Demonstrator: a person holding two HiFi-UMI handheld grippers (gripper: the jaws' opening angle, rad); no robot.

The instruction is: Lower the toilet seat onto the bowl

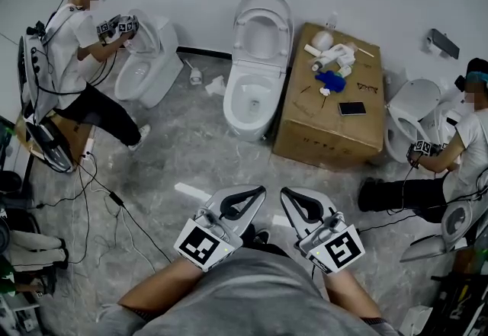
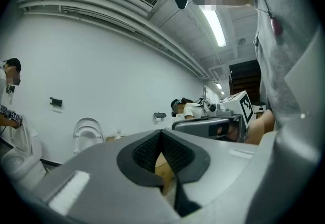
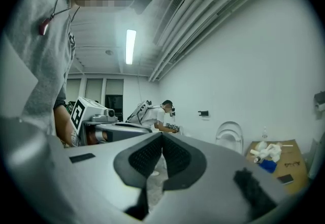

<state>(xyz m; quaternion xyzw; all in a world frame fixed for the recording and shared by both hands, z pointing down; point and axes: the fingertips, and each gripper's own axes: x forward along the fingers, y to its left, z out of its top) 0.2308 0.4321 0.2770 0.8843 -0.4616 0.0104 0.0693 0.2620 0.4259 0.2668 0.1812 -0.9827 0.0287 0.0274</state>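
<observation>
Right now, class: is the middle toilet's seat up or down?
Up. The seat stands upright behind the bowl, whose rim lies uncovered.

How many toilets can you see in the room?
3 toilets: one far left, one in the middle with its seat up, one at right beside the box. White shapes lower right may be a fourth.

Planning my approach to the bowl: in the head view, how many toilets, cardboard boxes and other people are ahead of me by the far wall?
Toilets: 3 (left, centre, right)
Cardboard boxes: 1
Other people: 2 (left, right)
Total: 6
</observation>
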